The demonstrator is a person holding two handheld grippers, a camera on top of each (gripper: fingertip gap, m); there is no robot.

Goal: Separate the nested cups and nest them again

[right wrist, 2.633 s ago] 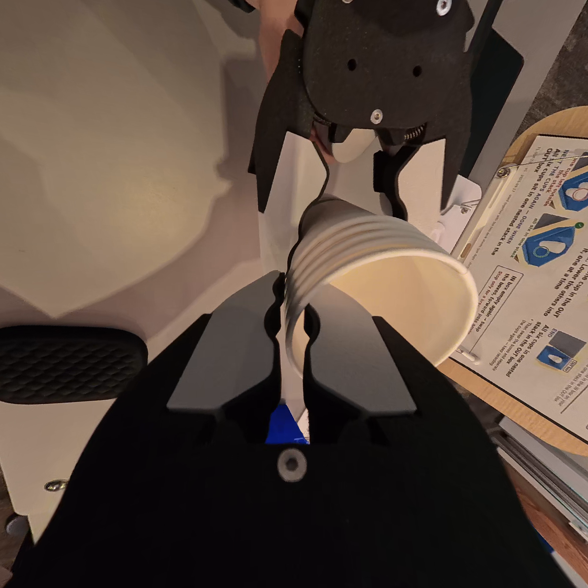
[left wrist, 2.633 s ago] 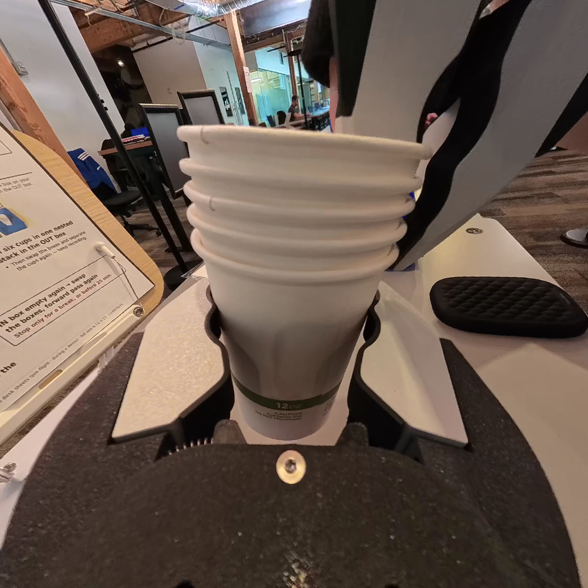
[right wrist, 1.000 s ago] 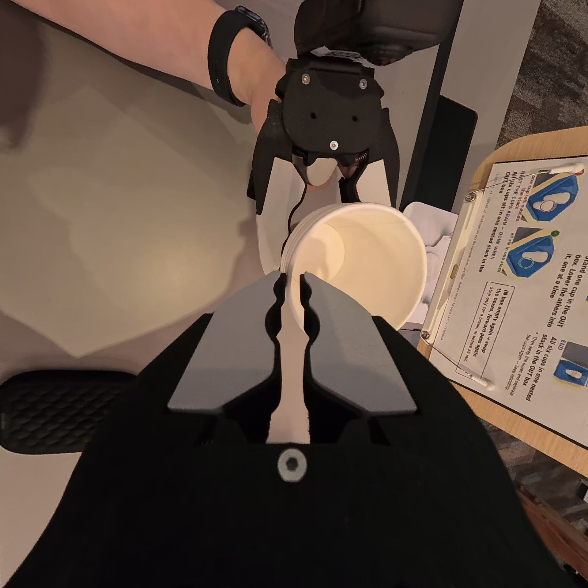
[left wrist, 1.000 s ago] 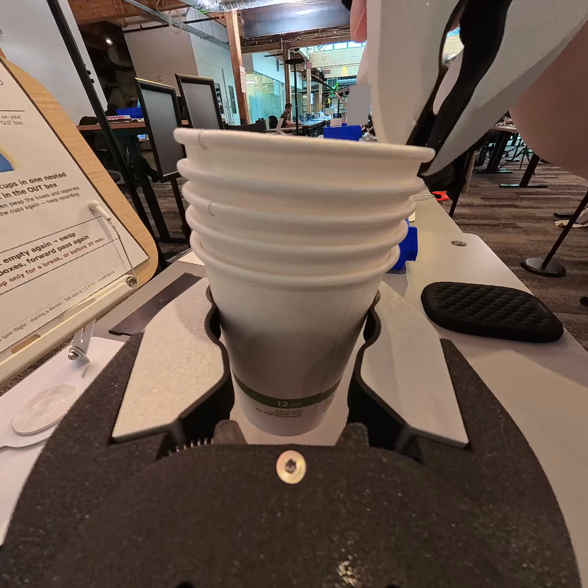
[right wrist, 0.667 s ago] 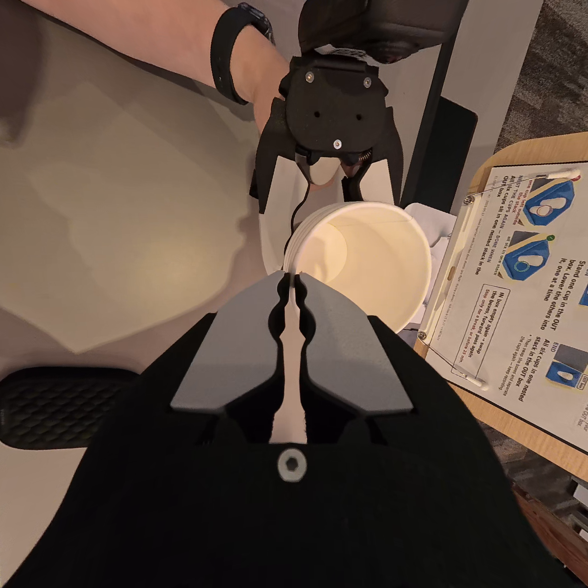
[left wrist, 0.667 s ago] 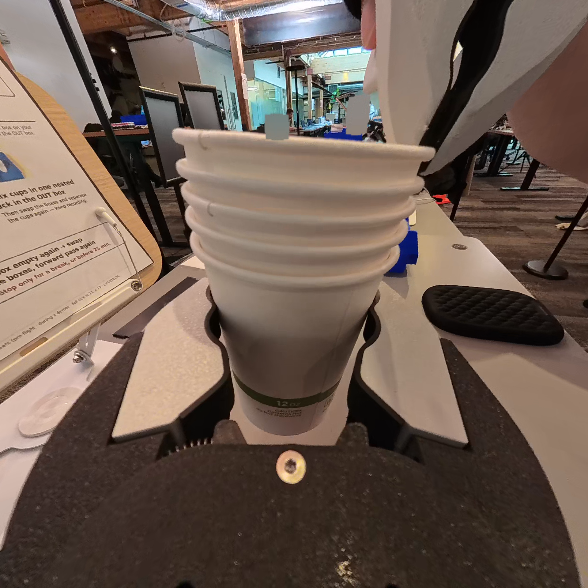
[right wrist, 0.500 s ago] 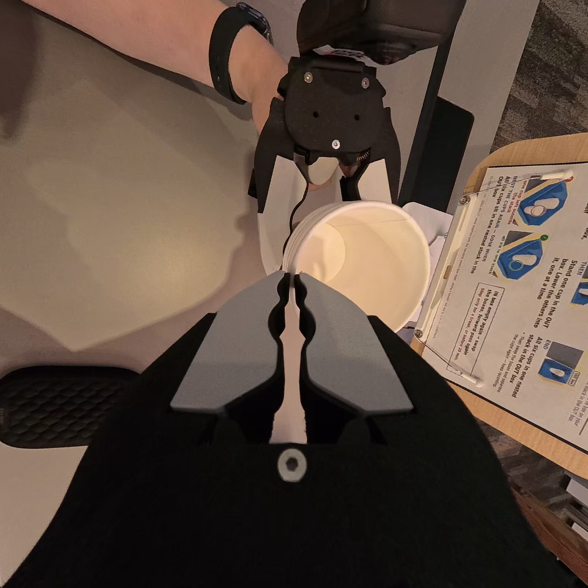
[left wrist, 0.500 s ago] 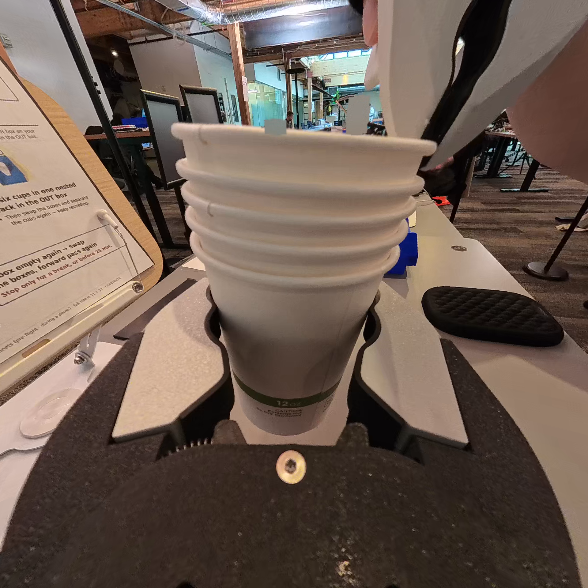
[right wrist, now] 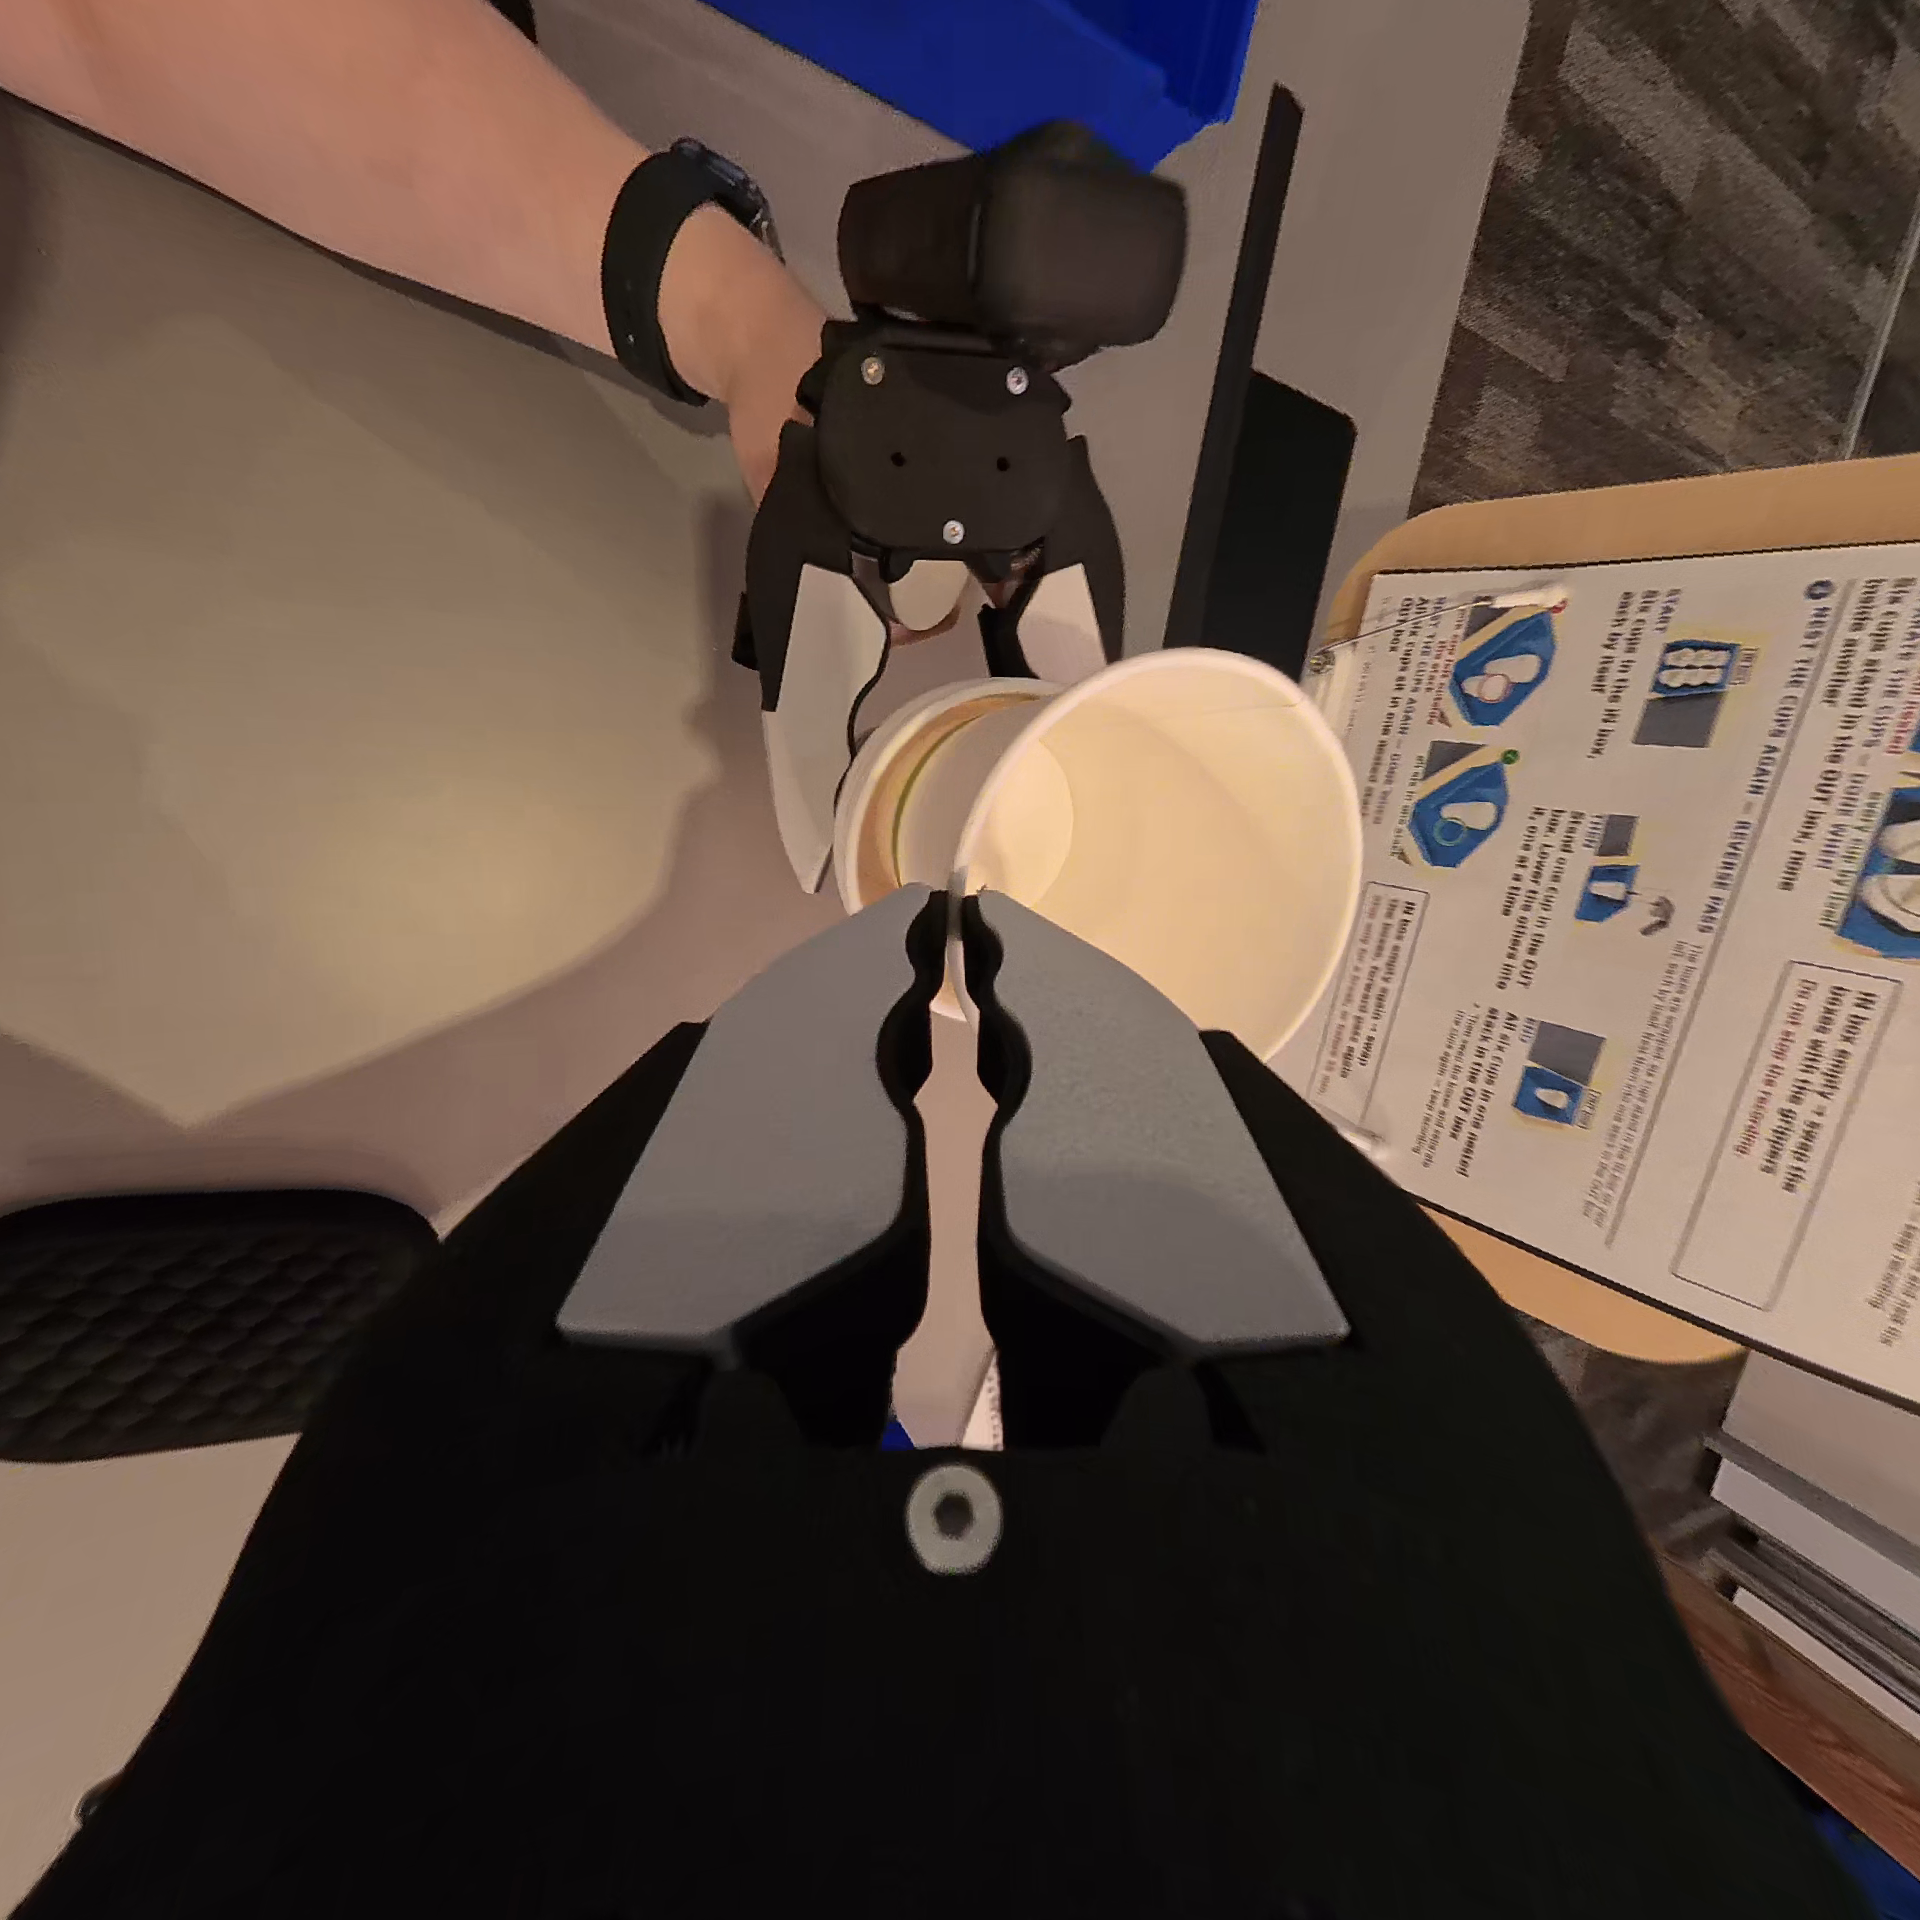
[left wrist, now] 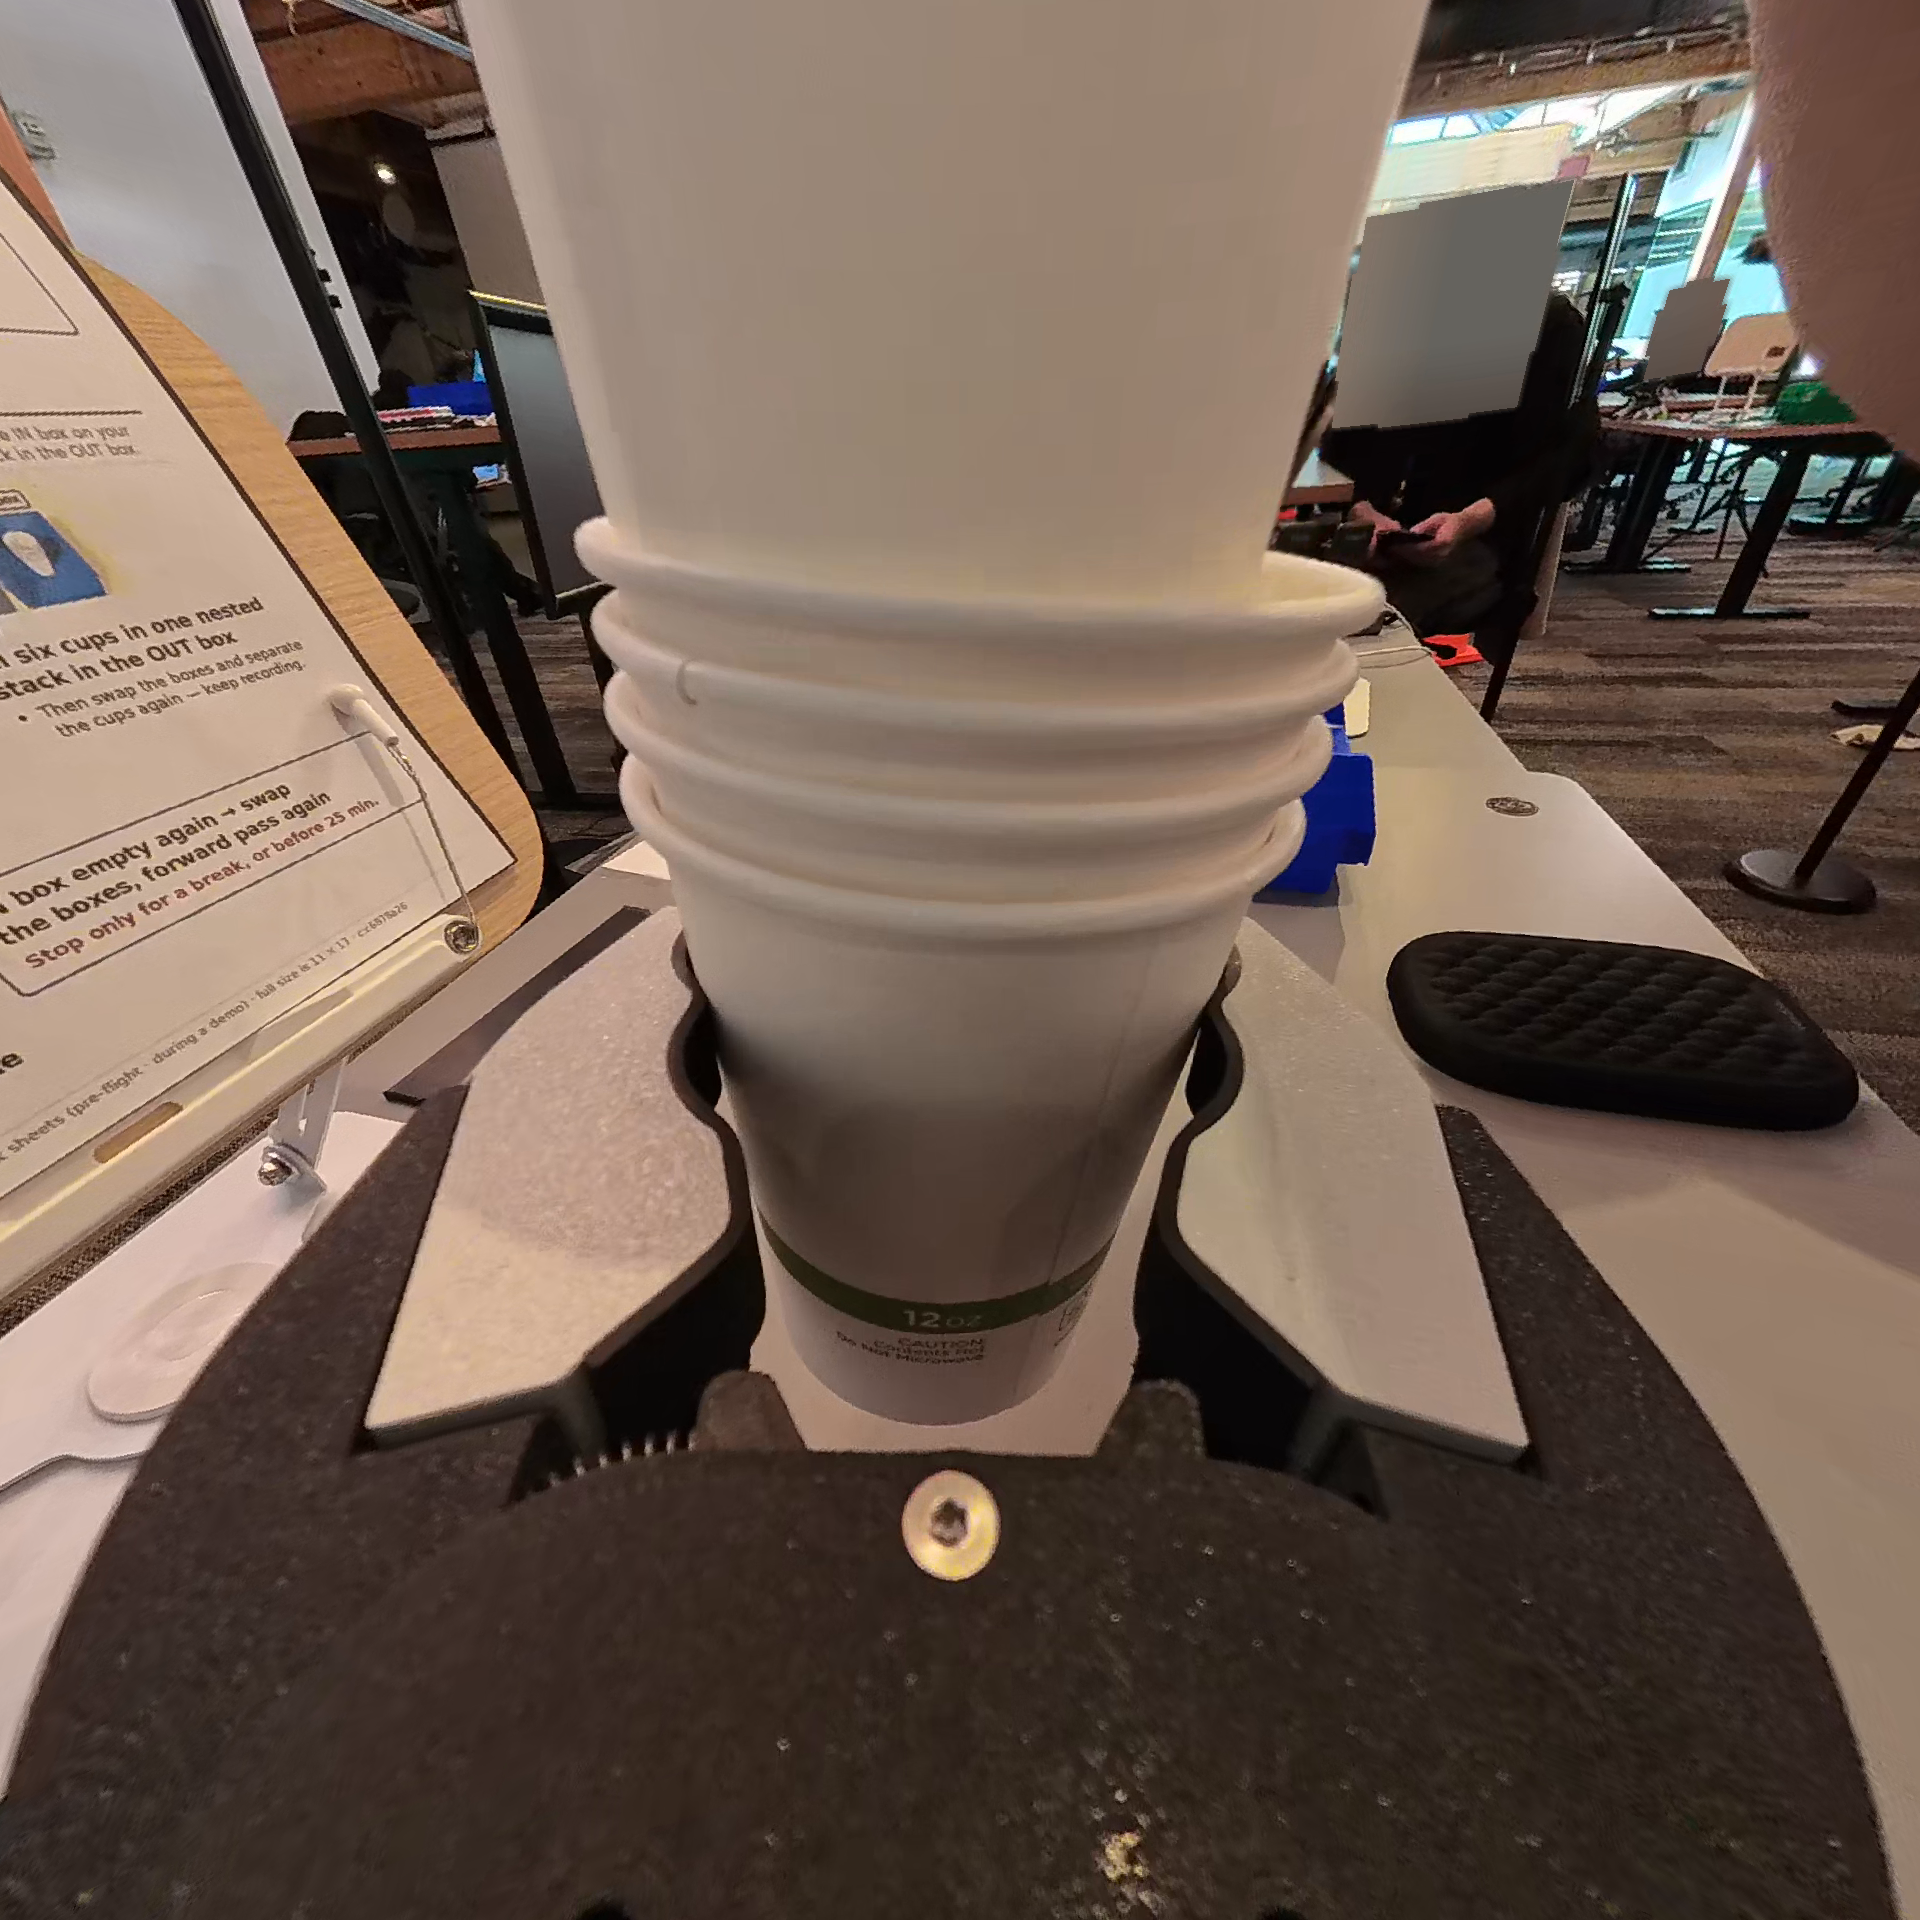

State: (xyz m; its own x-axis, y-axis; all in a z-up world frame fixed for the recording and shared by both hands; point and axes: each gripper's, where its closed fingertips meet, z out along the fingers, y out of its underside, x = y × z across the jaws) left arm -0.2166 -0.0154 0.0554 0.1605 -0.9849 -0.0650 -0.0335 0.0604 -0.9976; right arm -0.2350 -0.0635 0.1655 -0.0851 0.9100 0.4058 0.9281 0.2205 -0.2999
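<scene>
- Open office, pale worktop (left wrist: 1662,1247).
- Our left gripper (left wrist: 951,1091) fingers clamp the cup stack (left wrist: 951,831).
- Right gripper (right wrist: 956,914) fingers pinch the top cup (right wrist: 1174,842) rim, half out.
- Next, we judge: lift it straight clear.

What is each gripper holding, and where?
Left gripper clamps the nested white paper cup stack around its lower body; right gripper pinches the lifted top cup's rim.

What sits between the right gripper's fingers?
The rim of the lifted white paper cup, pinched by the right gripper, shown in the right wrist view.
</scene>
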